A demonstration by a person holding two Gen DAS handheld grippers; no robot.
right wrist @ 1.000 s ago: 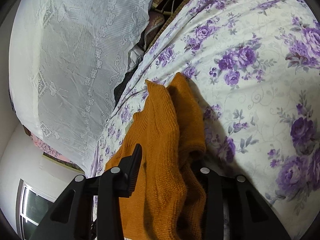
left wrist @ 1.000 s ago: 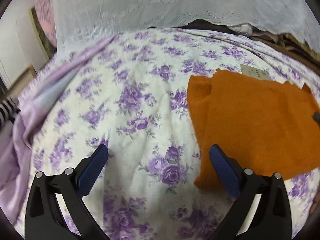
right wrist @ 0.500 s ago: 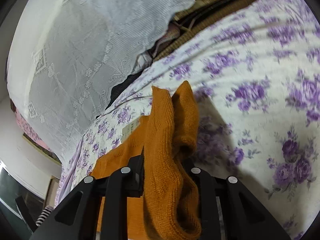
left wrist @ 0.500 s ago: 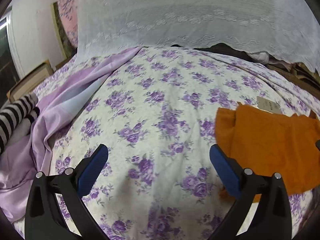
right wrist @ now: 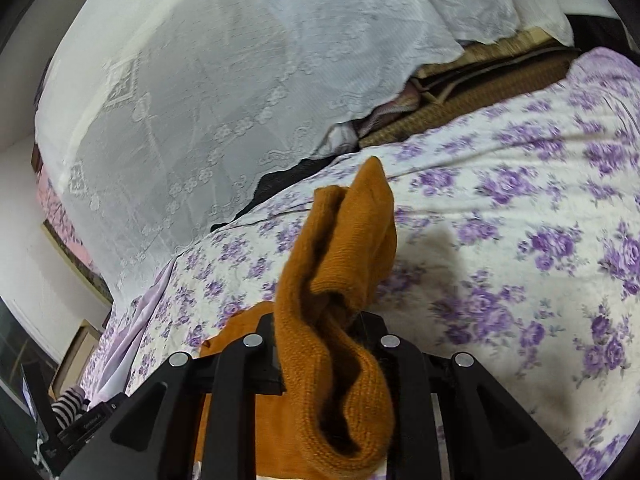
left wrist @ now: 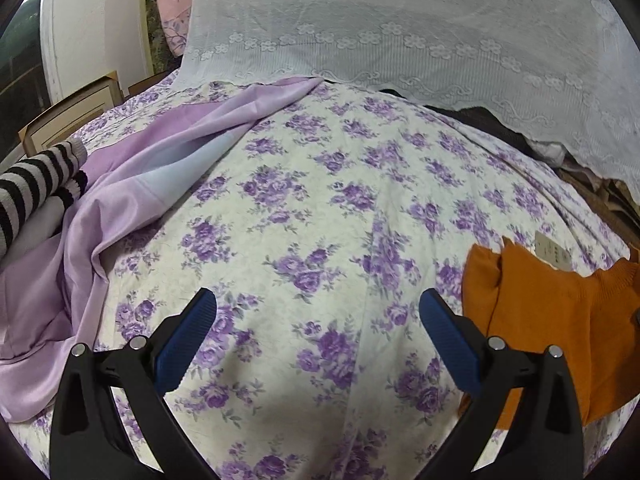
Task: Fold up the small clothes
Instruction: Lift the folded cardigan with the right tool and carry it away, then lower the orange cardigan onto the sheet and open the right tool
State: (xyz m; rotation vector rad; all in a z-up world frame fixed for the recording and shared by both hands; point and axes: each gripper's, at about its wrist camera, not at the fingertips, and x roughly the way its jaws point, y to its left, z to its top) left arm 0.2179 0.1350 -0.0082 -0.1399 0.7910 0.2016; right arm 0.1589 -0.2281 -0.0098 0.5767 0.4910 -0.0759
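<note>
An orange knitted garment [left wrist: 560, 316] lies on the flowered bedspread [left wrist: 320, 208] at the right of the left wrist view, a paper tag by its top edge. My left gripper [left wrist: 316, 312] hangs open over bare bedspread, left of the garment, with nothing between its blue pads. In the right wrist view my right gripper [right wrist: 324, 332] is shut on a bunched fold of the orange garment [right wrist: 344, 248], lifted off the bed. The cloth stands up between the jaws and hides the fingertips.
A lilac satin cloth [left wrist: 132, 184] and a black-and-white striped piece [left wrist: 32, 188] lie at the bed's left side. White lace fabric [left wrist: 400, 28] hangs along the far edge, with dark bundles [right wrist: 460, 92] beneath it. A wooden frame [left wrist: 72, 112] stands at the left.
My right gripper has closed on the orange fold and lifted it while rolling. My left gripper drew back leftward and up, so the garment slid to the right of its view.
</note>
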